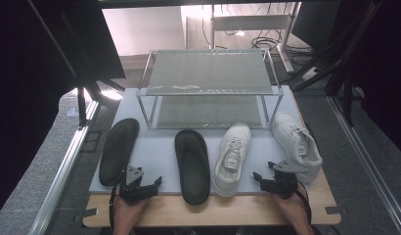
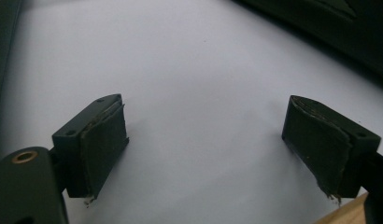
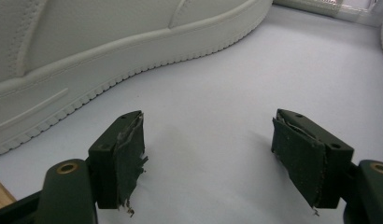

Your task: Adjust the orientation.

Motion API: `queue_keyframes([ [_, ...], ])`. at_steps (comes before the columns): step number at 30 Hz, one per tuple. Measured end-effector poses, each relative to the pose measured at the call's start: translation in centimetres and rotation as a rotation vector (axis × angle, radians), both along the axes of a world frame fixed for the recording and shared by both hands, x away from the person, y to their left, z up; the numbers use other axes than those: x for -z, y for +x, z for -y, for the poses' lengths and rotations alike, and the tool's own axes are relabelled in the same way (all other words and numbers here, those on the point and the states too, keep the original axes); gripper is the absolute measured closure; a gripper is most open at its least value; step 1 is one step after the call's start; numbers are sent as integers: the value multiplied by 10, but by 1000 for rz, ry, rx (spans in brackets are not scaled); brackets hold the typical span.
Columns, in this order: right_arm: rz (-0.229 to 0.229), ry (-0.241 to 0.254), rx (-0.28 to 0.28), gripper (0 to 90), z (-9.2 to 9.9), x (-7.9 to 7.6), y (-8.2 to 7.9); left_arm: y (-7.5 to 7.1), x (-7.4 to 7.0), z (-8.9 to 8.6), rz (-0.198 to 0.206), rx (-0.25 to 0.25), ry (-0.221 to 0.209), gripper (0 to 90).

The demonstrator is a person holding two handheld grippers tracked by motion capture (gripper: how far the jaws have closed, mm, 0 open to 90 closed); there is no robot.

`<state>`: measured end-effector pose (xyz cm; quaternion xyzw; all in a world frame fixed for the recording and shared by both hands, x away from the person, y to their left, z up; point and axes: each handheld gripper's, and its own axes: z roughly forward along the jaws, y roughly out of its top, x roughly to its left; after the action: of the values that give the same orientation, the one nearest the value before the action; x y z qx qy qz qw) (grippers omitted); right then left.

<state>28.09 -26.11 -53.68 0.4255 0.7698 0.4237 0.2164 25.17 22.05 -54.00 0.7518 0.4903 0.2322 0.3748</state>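
Near the table's front edge, both tools hang open and empty, the left tool (image 1: 138, 185) between the black slippers (image 1: 192, 164), the right tool (image 1: 277, 182) beside the white sneakers (image 1: 233, 157), whose soft uppers could slip from a shallow pinch.

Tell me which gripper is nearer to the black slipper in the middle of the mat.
Left. The left gripper sits just left of the middle black slipper; the right gripper is beyond the white sneaker.

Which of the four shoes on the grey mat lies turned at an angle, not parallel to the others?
The white lace-up sneaker farthest right. Its toe points up-left toward the metal shoe rack, while the other three point more or less straight ahead.
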Motion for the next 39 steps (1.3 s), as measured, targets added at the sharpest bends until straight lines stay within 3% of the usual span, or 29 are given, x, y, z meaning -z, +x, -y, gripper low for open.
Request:
queue_keyframes([
  [19, 6, -15, -4, 245, -1, 0, 0, 0, 0, 3, 2, -37, -12, 140],
  [34, 6, -18, -6, 241, -1, 0, 0, 0, 0, 3, 4, -35, -9, 147],
  [39, 6, -18, -6, 241, -1, 0, 0, -1, -3, 6, 0, -4, -14, 217],
])
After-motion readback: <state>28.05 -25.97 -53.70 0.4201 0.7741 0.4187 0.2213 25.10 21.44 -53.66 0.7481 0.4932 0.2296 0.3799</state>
